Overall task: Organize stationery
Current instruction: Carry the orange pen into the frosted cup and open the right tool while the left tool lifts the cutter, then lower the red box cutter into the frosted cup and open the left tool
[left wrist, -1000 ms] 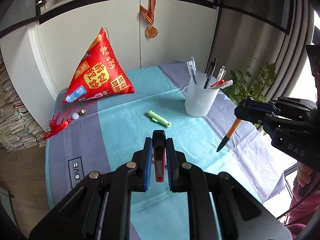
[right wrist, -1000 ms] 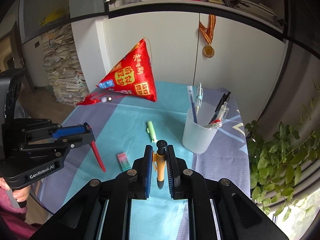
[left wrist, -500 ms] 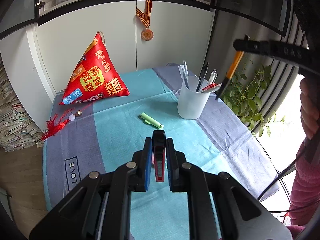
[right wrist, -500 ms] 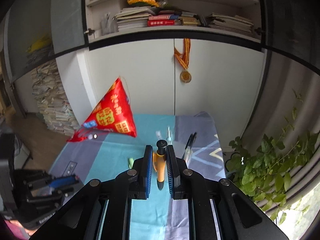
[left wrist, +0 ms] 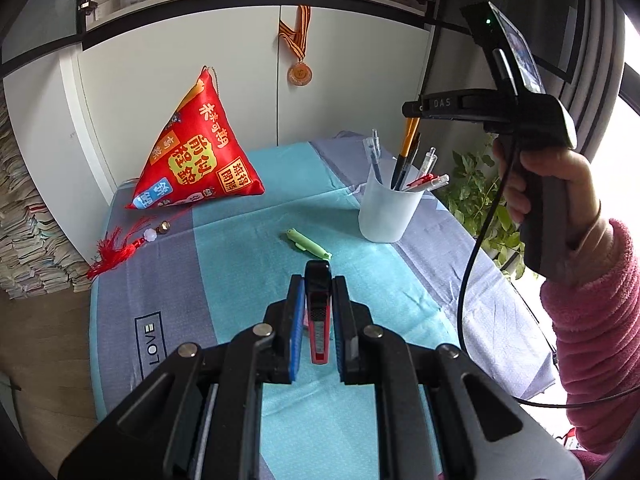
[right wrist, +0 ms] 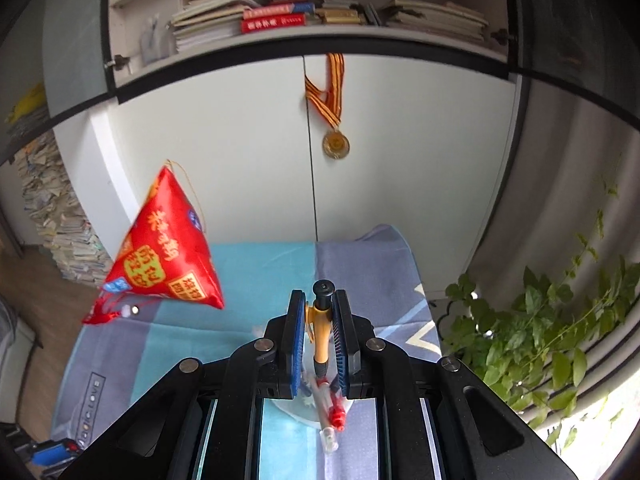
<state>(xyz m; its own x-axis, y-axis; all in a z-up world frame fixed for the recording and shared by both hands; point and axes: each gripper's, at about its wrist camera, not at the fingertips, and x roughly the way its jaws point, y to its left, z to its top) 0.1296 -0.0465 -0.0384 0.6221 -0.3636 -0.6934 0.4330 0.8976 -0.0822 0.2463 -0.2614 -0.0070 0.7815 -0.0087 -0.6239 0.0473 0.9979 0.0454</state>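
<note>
- Left wrist view: left gripper (left wrist: 318,312) low over the blue and grey table cloth (left wrist: 224,264), fingers (left wrist: 294,320) shut tight on a red and black utility knife (left wrist: 319,316).
- Knife right between the two blue pads, black tip poking out past the fingertips, red end pointing back to the camera.
- Green highlighter (left wrist: 309,244) flat on the cloth, just past the knife tip, not touching it.
- White cup (left wrist: 387,216) on the cloth further back and to the right, full of pens (left wrist: 424,178).
- Right gripper (left wrist: 412,108) high over the cup, held in a hand (left wrist: 560,184) with a pink sleeve.
- Orange pen (left wrist: 406,150) hanging down from that gripper, black tip down inside the cup among the other pens.
- Right wrist view: right gripper (right wrist: 319,332) fingers (right wrist: 298,336) clamped on the orange pen (right wrist: 321,336), black cap end sticking up past the fingertips.
- Cup rim (right wrist: 296,410) and a red and clear pen (right wrist: 330,412) blurry, right under the fingers.
- Red pyramid pillow (left wrist: 198,152) with a red tassel (left wrist: 116,248) at the back left of the table.
- Gold medal (left wrist: 299,74) hanging on the white cupboard behind.
- Green plant (right wrist: 540,340) off to the right of the table.
</note>
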